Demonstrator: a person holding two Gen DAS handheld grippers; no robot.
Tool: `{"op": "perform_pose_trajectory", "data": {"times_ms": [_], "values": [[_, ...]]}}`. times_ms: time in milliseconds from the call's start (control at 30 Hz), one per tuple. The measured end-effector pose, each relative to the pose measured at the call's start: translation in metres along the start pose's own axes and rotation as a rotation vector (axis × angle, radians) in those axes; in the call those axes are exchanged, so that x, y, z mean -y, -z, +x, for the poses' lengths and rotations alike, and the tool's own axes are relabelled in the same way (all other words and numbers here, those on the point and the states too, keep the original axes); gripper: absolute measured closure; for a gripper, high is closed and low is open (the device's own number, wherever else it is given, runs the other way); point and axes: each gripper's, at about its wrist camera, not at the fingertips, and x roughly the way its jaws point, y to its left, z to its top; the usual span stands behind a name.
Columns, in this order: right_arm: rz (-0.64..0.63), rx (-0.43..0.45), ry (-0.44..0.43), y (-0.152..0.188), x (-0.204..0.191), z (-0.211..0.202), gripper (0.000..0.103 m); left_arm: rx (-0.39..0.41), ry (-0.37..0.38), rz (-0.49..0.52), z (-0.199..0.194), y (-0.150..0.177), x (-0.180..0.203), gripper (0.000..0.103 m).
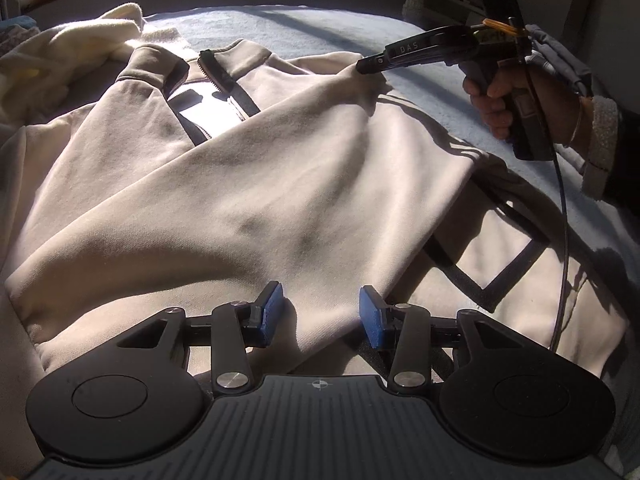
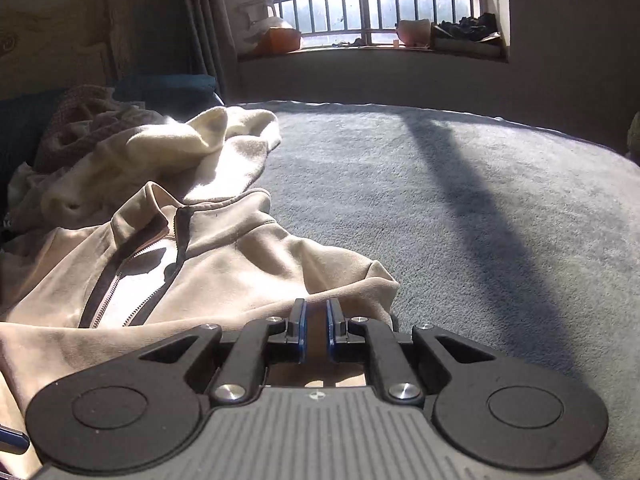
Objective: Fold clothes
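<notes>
A beige zip-up jacket (image 1: 248, 184) with dark trim lies spread on the grey-blue bed cover (image 1: 320, 28), its right side folded over the front. My left gripper (image 1: 320, 312) hovers open just above the jacket's lower part, blue pads apart, nothing between them. The right gripper (image 1: 366, 66), held by a hand (image 1: 520, 100), is shut on the jacket's shoulder fold. In the right wrist view my right gripper (image 2: 316, 320) pinches that beige jacket (image 2: 224, 276) cloth between its blue pads; the collar and open zipper (image 2: 120, 292) lie to the left.
A cream garment (image 2: 168, 156) sits crumpled past the collar, with more clothes heaped at the far left (image 2: 80, 120). Bed cover (image 2: 460, 208) stretches open to the right. A barred window with items on its sill (image 2: 360, 44) is beyond. A cable (image 1: 560, 220) hangs from the right gripper.
</notes>
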Motion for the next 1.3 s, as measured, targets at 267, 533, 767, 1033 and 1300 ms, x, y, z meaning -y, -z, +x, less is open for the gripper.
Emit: {"op": "perform_pose_trajectory", "data": {"times_ms": [267,533,767,1033,1300], "values": [[0.098,-0.001,-0.058,-0.011,0.016,0.04,0.091,0.006,0.015,0.006,0.0,0.002,0.001,0.06],[0.682,-0.038,-0.112,0.003,0.113,0.03,0.088,0.004,0.03,0.019,0.0,0.003,-0.001,0.06],[0.575,-0.096,-0.089,0.013,0.093,0.058,0.091,-0.032,0.03,0.026,0.002,-0.003,0.0,0.059],[0.57,0.001,-0.052,0.006,0.108,-0.049,0.089,-0.231,0.055,0.088,0.009,-0.037,0.004,0.054],[0.464,-0.038,-0.081,0.066,0.071,-0.182,0.081,-0.306,0.031,0.177,-0.017,-0.051,0.005,0.053]]}}
